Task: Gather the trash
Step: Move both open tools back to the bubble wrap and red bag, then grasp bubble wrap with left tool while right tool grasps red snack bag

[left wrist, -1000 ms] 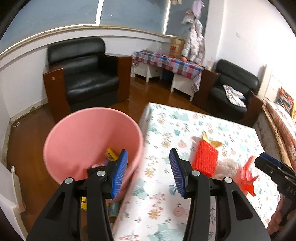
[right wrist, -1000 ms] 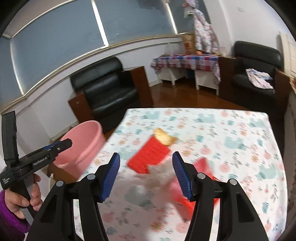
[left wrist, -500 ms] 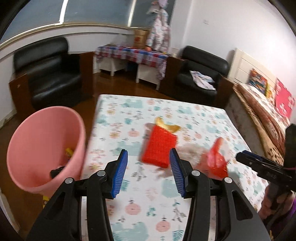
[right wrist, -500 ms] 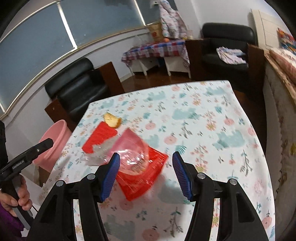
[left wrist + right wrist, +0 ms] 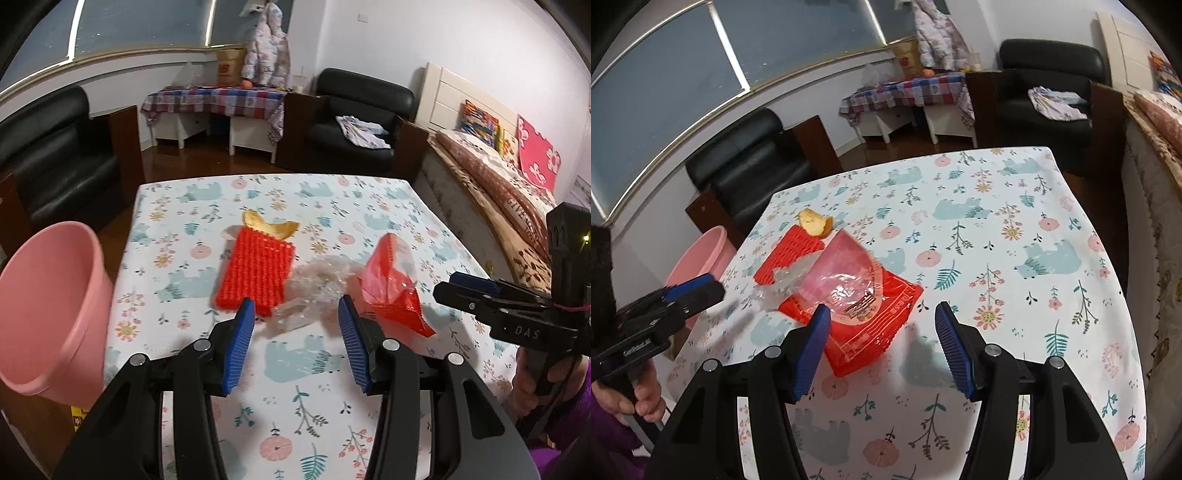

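Both jaws gape empty over red wrapper (image 5: 871,317) — crumpled plastic (image 5: 317,284) beside.

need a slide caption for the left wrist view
Open left gripper nears crumpled clear plastic between red mesh and red bag.

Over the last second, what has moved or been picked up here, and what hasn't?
The left tongs swung from over the pink bin to the trash on the table, framing the clear plastic wrap. The right tongs closed in on the red plastic bag. Nothing gripped; both open. Red mesh, peel and bin unmoved.
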A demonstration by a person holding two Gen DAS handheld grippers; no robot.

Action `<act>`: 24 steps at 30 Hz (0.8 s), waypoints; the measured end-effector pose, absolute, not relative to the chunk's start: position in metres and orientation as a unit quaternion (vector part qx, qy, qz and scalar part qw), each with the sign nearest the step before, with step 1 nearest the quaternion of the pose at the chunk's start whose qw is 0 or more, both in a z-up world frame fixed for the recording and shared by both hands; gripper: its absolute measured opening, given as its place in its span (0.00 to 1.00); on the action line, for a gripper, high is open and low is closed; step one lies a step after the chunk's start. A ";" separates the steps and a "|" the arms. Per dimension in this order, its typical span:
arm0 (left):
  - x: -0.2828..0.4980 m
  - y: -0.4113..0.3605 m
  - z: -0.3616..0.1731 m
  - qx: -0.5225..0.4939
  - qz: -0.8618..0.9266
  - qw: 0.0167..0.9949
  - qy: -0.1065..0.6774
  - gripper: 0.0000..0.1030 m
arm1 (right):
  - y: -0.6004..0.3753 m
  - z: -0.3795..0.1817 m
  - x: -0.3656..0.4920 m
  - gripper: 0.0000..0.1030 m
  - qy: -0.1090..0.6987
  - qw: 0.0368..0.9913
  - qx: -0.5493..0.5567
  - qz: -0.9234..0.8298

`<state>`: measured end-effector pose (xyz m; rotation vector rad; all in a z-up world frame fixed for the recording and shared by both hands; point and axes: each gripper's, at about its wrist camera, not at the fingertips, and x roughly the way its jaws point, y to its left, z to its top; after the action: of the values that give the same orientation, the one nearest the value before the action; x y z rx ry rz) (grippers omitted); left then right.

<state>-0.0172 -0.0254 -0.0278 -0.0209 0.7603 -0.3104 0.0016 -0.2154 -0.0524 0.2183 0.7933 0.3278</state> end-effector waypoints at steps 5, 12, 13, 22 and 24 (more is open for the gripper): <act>-0.012 -0.042 -0.034 0.026 -0.175 0.908 0.379 0.46 | -0.215 -0.053 0.001 0.57 0.384 0.898 0.104 0.189; 0.001 -0.064 -0.044 0.121 -0.199 0.898 0.374 0.46 | -0.197 -0.050 -0.003 0.57 0.384 0.888 0.067 0.244; 0.005 -0.064 -0.047 0.127 -0.204 0.894 0.379 0.46 | -0.195 -0.050 -0.002 0.57 0.385 0.887 0.060 0.248; 0.021 -0.069 -0.070 0.151 -0.202 0.879 0.404 0.46 | -0.186 -0.060 0.014 0.57 0.410 0.876 0.037 0.252; 0.021 -0.072 -0.071 0.155 -0.203 0.878 0.405 0.44 | -0.184 -0.063 0.015 0.57 0.414 0.874 0.034 0.252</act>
<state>0.0208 -0.0718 -0.0708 0.3223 0.8442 -0.4235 0.0149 -0.1844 -0.0629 0.0715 0.8643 0.5263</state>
